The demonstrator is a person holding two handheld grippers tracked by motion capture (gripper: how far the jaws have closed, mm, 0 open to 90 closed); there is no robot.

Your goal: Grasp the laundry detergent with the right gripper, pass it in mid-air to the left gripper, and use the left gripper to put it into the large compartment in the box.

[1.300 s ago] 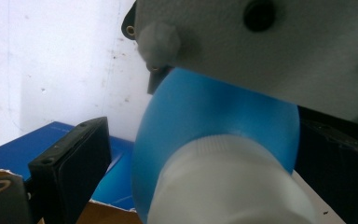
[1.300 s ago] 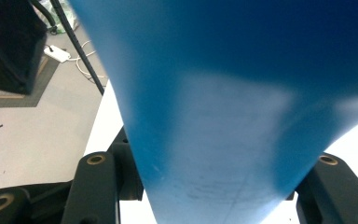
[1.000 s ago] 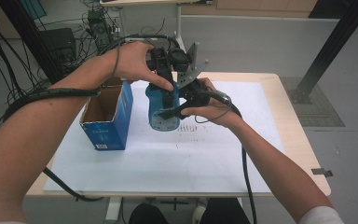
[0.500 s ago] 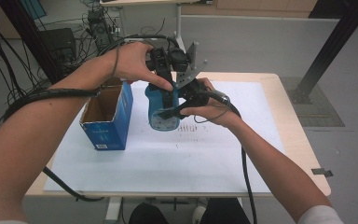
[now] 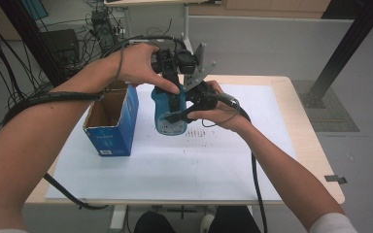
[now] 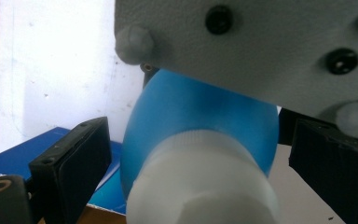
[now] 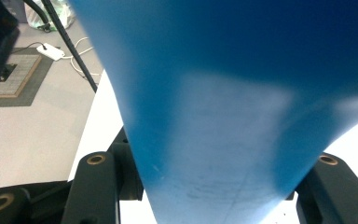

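while your right gripper (image 5: 177, 116) stays clamped on the body of the upright blue bottle (image 5: 169, 114) above the desk (image 5: 291, 141), your left gripper (image 5: 174, 94) hangs directly over its white cap (image 6: 200, 182), jaws apart either side, so close straight down the bottle's axis.

high view: above, looking down | gripper views: close-up | shared: blue bottle (image 5: 169, 116)
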